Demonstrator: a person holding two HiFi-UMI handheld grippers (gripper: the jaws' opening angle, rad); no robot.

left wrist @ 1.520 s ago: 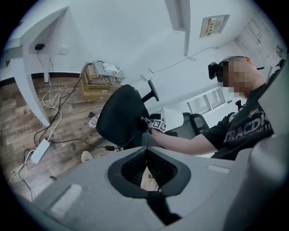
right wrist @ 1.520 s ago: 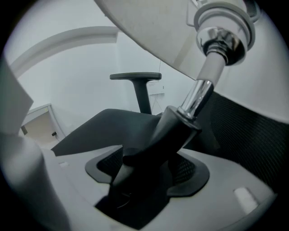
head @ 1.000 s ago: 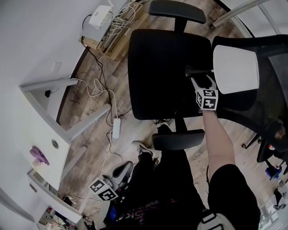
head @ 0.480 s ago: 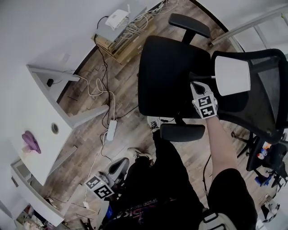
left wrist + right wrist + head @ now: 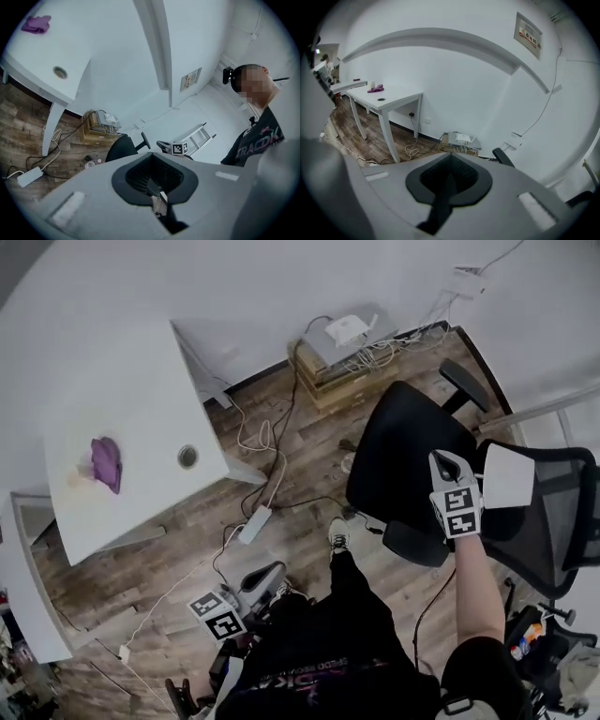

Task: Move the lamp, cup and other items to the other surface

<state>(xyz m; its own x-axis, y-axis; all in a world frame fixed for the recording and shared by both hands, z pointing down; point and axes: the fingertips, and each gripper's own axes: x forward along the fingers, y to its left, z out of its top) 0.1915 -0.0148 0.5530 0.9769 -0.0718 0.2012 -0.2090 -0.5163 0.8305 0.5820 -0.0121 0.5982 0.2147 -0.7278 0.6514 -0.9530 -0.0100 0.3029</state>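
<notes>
A small purple item (image 5: 105,463) lies on the white table (image 5: 122,381) at the upper left of the head view; it also shows in the left gripper view (image 5: 36,23) and, far off, in the right gripper view (image 5: 376,88). My right gripper (image 5: 443,462) hangs in the air over the black office chair (image 5: 403,451), jaws shut with nothing between them (image 5: 450,177). My left gripper (image 5: 255,579) is low by the person's legs, above the wood floor. In its own view the jaws (image 5: 153,186) stand together and hold nothing. No lamp or cup is in view.
A white panel (image 5: 507,475) sits against the chair's mesh backrest. Cables and a power strip (image 5: 254,524) trail over the floor between table and chair. A crate of devices (image 5: 345,351) stands by the wall. The table has a cable hole (image 5: 187,457).
The right gripper has lifted off the chair seat, away from the white panel, and rolled. The head view has swung so the table with the purple item shows more fully. The left gripper has risen a little.
</notes>
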